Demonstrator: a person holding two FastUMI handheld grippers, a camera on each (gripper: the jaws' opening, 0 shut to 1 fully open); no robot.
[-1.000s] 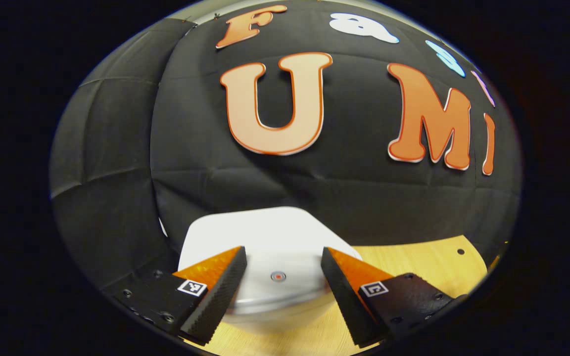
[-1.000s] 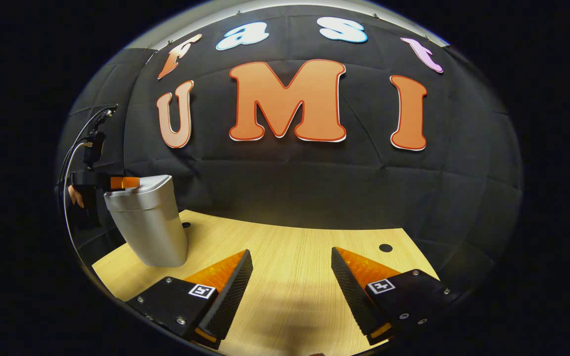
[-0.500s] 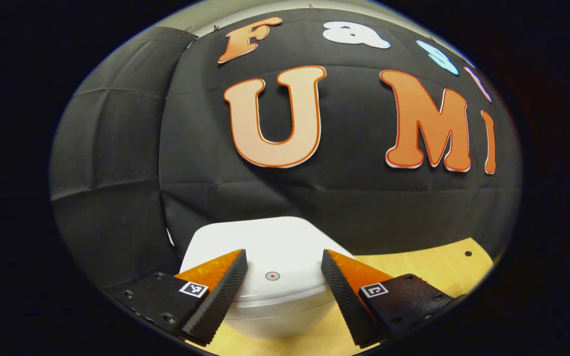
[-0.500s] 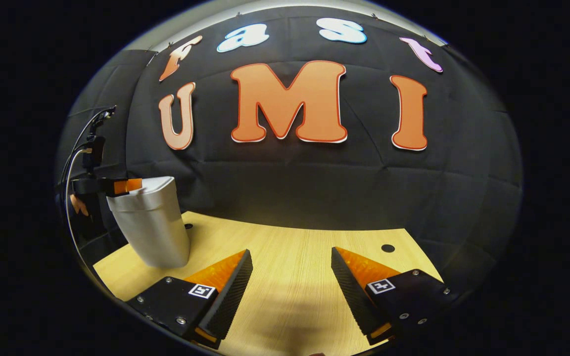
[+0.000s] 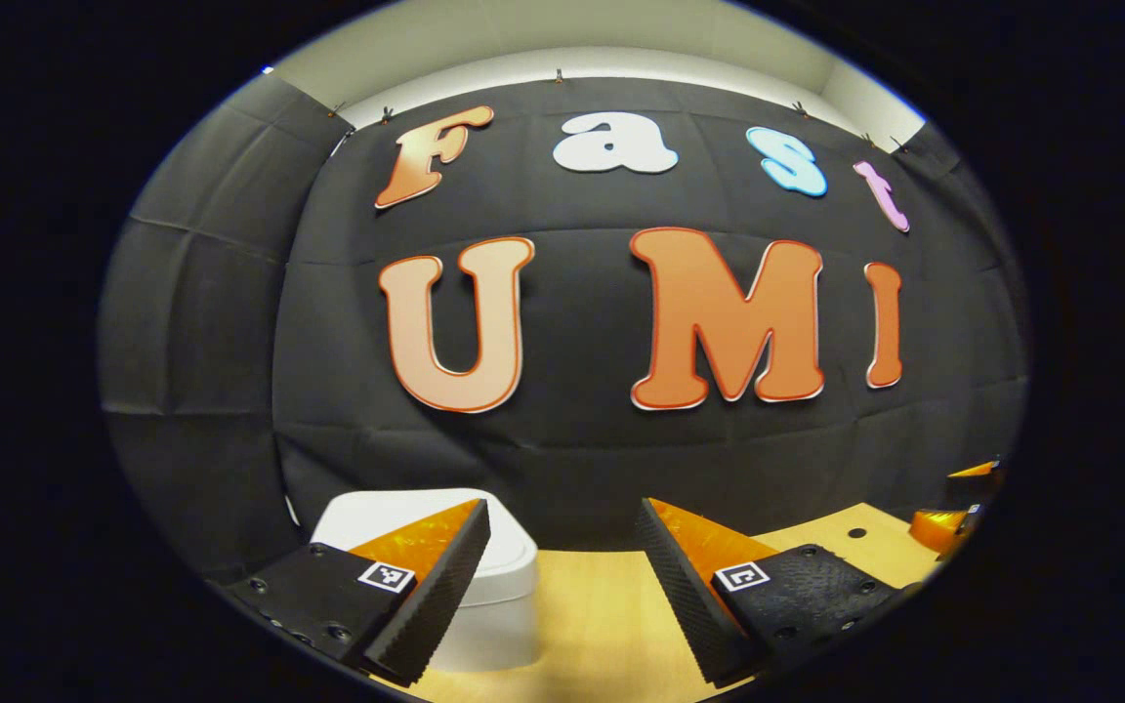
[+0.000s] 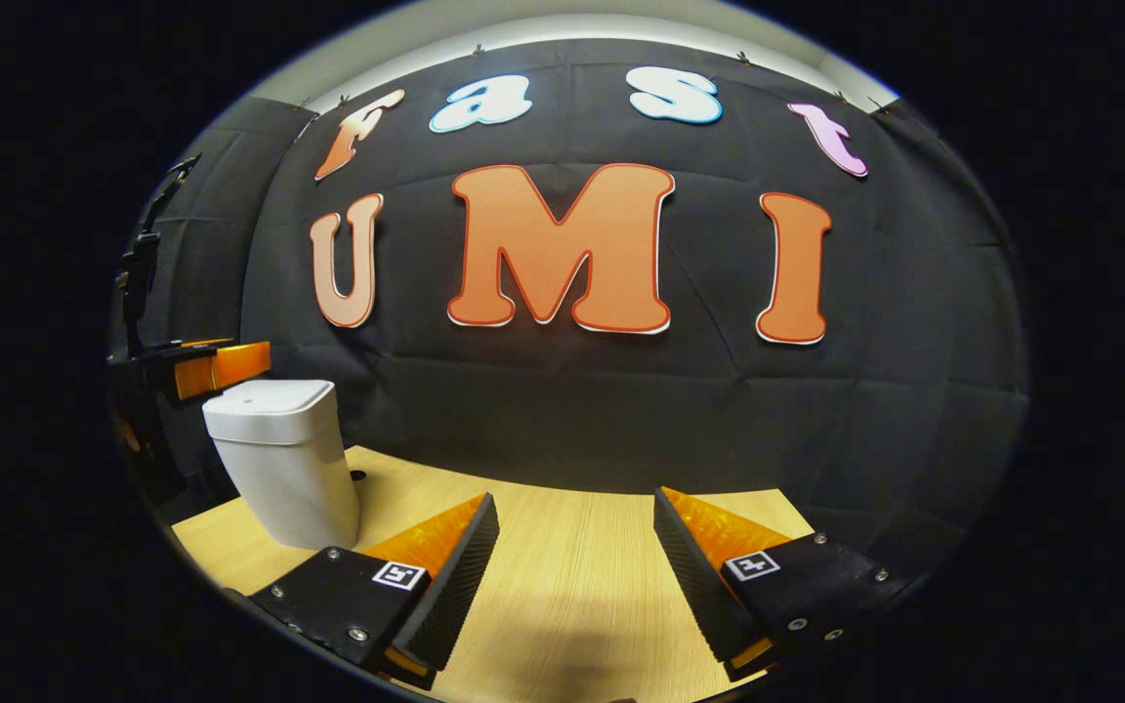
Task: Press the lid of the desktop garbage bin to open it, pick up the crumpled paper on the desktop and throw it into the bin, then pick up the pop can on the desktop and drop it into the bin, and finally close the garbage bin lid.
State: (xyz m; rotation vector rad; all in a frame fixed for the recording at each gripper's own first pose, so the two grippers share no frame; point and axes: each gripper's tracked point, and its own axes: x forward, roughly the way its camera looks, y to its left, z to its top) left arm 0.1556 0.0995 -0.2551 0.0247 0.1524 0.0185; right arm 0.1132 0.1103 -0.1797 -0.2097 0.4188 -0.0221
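The table (image 6: 572, 547) is seen below both pairs of jaws; the bin (image 6: 279, 459), lid shut, stands upright on it, behind the left gripper's (image 5: 562, 566) left finger, far left of the right gripper (image 6: 572, 576); both grippers are held wide apart, nothing between the jaws.

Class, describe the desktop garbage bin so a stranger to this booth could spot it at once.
Start at the wooden desktop before the black cloth wall. At its far left end stands the bin, lid down. It is the one white, boxy, upright container there.
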